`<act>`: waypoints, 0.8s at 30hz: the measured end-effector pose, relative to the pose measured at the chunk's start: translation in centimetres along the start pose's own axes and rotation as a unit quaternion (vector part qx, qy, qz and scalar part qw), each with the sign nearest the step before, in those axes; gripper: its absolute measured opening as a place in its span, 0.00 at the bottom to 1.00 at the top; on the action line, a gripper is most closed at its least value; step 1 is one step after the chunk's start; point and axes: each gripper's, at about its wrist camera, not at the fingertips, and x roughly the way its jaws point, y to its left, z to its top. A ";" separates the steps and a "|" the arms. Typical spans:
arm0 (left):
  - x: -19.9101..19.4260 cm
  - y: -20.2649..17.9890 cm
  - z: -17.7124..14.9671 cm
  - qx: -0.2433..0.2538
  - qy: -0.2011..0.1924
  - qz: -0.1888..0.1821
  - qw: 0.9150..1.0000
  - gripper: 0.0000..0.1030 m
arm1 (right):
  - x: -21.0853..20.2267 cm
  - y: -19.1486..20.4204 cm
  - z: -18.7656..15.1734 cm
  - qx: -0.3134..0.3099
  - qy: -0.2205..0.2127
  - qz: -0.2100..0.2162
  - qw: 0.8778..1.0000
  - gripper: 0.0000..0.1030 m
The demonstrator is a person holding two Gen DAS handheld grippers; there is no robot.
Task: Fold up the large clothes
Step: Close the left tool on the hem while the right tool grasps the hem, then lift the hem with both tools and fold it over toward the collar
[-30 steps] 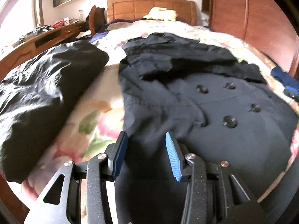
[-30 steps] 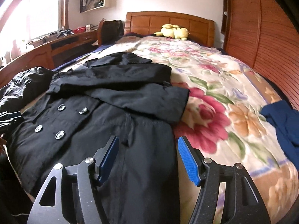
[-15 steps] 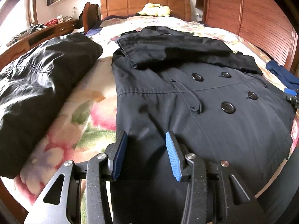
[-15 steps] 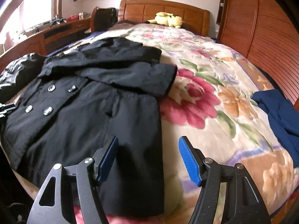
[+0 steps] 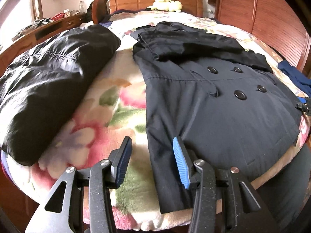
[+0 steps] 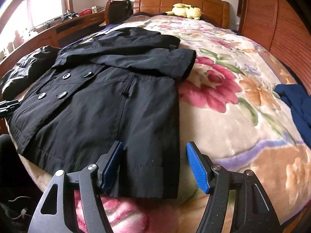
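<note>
Black double-breasted buttoned coat (image 5: 223,112) spread flat on floral fleece blanket (image 5: 108,120), sleeves folded across chest. Left gripper (image 5: 150,163) and right gripper (image 6: 153,167) poised with jaws apart over hem corners, gripping nothing.

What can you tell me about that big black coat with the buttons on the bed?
The black coat lies flat and front-up on the flowery blanket. It looks like smooth woven cloth, with four dark round buttons in two rows. Its sleeves are folded across the chest, below the collar. The hem reaches the bed's near edge, where both open grippers hover at its bottom corners. Nothing grips it.
</note>
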 end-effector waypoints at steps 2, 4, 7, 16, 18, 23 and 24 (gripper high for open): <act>0.0 0.0 -0.1 -0.005 0.000 -0.006 1.000 0.44 | 0.2 0.0 0.0 -0.002 0.003 0.006 1.000 0.66; -0.2 0.1 -0.3 -0.012 -0.002 -0.015 1.000 0.44 | 0.3 0.2 0.1 -0.005 0.006 0.019 1.000 0.55; -0.7 0.2 -0.9 -0.021 -0.005 -0.031 0.999 0.44 | 0.4 0.5 0.0 -0.014 0.007 0.036 0.999 0.35; -2.4 -1.1 -1.7 -0.002 -0.012 -0.082 0.997 0.09 | -0.2 0.0 -0.4 -0.006 -0.026 0.073 0.997 0.09; -3.1 -1.3 -1.4 -0.001 -0.028 -0.072 0.997 0.07 | -1.1 -0.3 -0.6 0.003 -0.044 0.071 0.996 0.08; -6.2 -0.5 0.0 -0.012 -0.080 -0.072 0.994 0.06 | -4.0 -0.1 -1.2 0.015 -0.086 0.079 0.993 0.07; -7.0 -0.4 0.2 -0.008 -0.090 -0.070 0.993 0.06 | -4.7 0.2 -1.2 0.012 -0.094 0.079 0.992 0.07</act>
